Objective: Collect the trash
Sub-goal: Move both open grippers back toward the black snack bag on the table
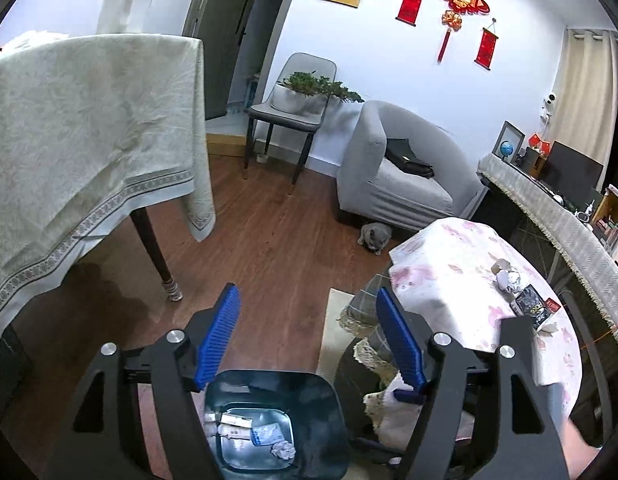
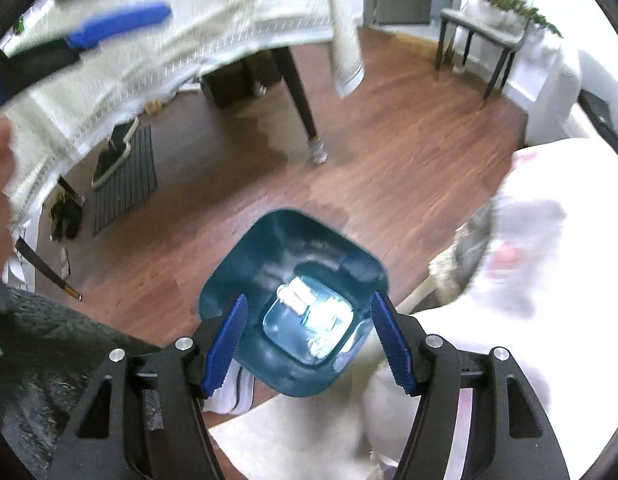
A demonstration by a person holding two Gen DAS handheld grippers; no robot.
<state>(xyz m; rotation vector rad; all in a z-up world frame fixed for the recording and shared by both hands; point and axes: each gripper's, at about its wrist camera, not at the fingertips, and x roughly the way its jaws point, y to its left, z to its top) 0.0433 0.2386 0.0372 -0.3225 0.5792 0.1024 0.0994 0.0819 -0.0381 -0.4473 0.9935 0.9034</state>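
A dark teal bin (image 1: 309,396) stands on the wood floor below my left gripper (image 1: 309,300), whose blue pads are apart with nothing between them. Inside the bin lie a crumpled paper ball (image 1: 283,450), a small carton (image 1: 237,422) and a clear wrapper. On the round pink-flowered table (image 1: 449,280) at right rest a crumpled foil ball (image 1: 509,280) and a black packet (image 1: 531,306). In the right wrist view my right gripper (image 2: 307,308) hangs open and empty above the bin (image 2: 245,280), trash (image 2: 309,304) showing at its bottom. The left gripper's blue finger (image 2: 121,24) shows blurred at upper left.
A large table with a pale cloth (image 1: 89,120) stands at left, its dark leg (image 1: 153,256) on the floor. A grey chair (image 1: 293,112), a grey sofa (image 1: 397,176) and a grey cat (image 1: 373,236) lie beyond. A cream rug (image 2: 293,436) and a black floor mat (image 2: 125,176) sit nearby.
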